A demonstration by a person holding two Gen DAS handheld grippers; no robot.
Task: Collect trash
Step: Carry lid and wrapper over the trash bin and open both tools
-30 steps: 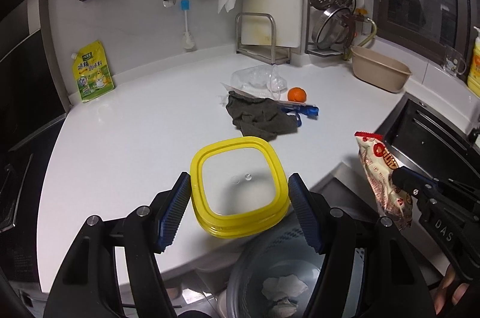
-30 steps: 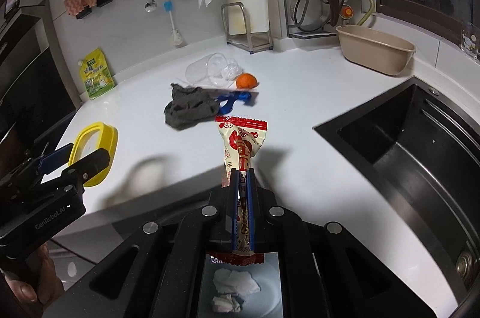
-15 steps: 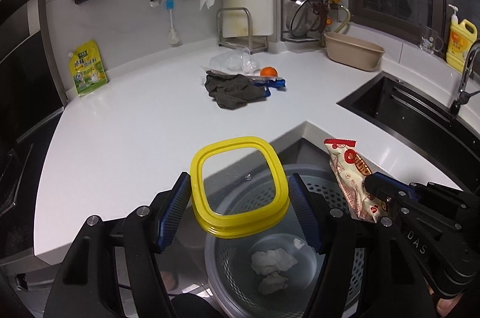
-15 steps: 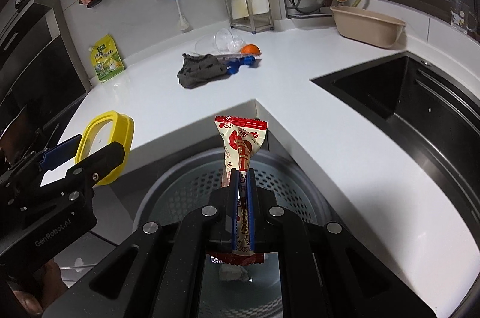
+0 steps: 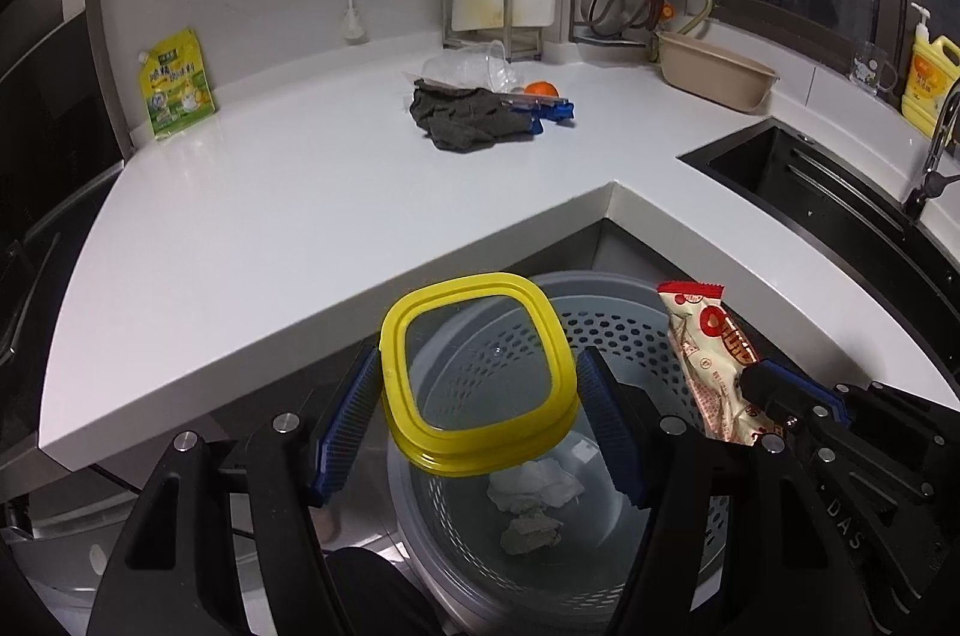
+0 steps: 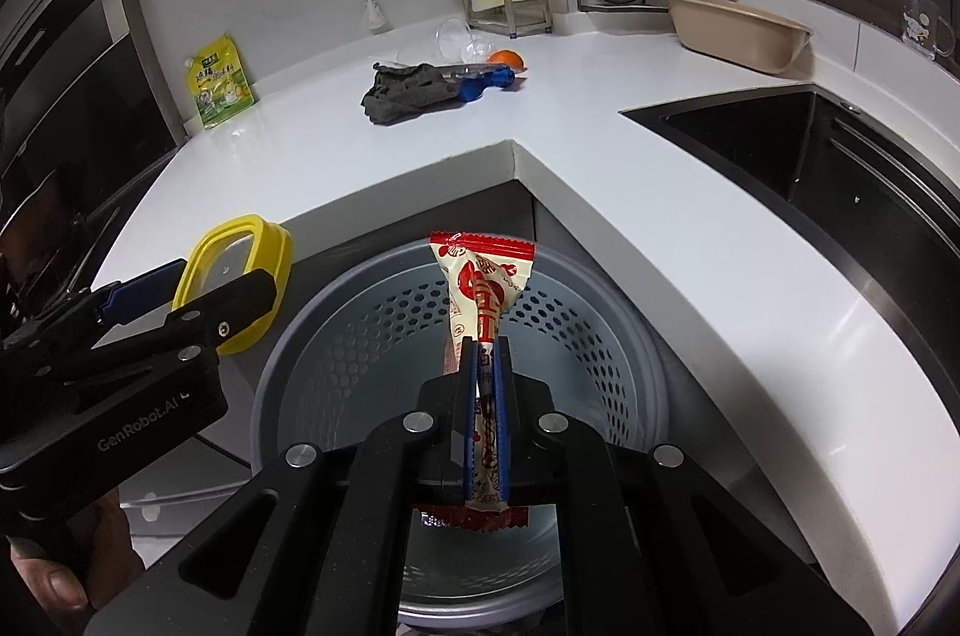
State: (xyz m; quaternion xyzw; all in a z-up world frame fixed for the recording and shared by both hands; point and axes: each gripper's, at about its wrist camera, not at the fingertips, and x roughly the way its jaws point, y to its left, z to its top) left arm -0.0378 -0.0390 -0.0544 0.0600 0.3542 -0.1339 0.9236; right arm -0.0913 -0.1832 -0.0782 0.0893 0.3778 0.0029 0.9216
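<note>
We see a glossy yellow plastic lid [image 5: 477, 384] with a clear pane, a shiny crinkled snack wrapper [image 6: 483, 288], a matt grey perforated plastic bin [image 6: 606, 330], crumpled paper [image 5: 537, 486], a smooth glossy white table [image 5: 300, 216], and a rough dark cloth [image 5: 462, 126].

— Where did the bin [image 5: 606, 336] stand?
— On the floor, below the inner corner of the counter [image 5: 288, 210]. Crumpled paper [image 5: 537, 483] lay in its bottom.
— And above it?
— The lid [image 5: 477, 375] sat between the left gripper's [image 5: 480, 420] fingers, left of the snack wrapper [image 6: 483, 300] held by the right gripper [image 6: 485, 396].
— On the counter?
— A cloth [image 5: 462, 120] lay far back, an orange [image 5: 540, 89] behind it; the sink [image 6: 798, 144] lay right.
</note>
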